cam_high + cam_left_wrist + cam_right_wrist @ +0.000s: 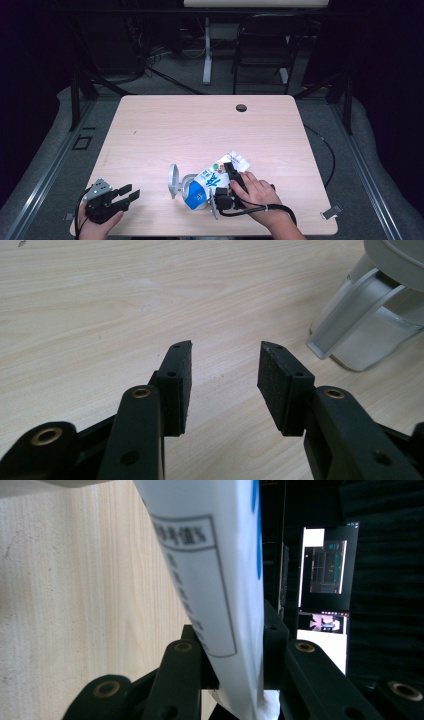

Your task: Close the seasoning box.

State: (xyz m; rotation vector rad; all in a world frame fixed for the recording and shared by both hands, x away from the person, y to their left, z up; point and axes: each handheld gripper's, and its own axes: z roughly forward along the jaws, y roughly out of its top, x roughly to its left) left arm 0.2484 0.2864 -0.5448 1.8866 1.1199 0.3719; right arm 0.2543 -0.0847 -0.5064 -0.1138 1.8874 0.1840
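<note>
right tongs (226,186) clamp the milk carton (206,186); keep it tilted over the jug (176,181), steady. left tongs (127,192) open, idle.

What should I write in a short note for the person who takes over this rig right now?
Right gripper: shut on the milk carton, which is tilted over the clear jug near the table's front edge.
Left gripper: open, holds nothing, resting at the front left beside the jug.
Done: carton gripped and tipped.
Left: whether anything has poured cannot be seen; probably finish pouring, then set the carton down.
</note>
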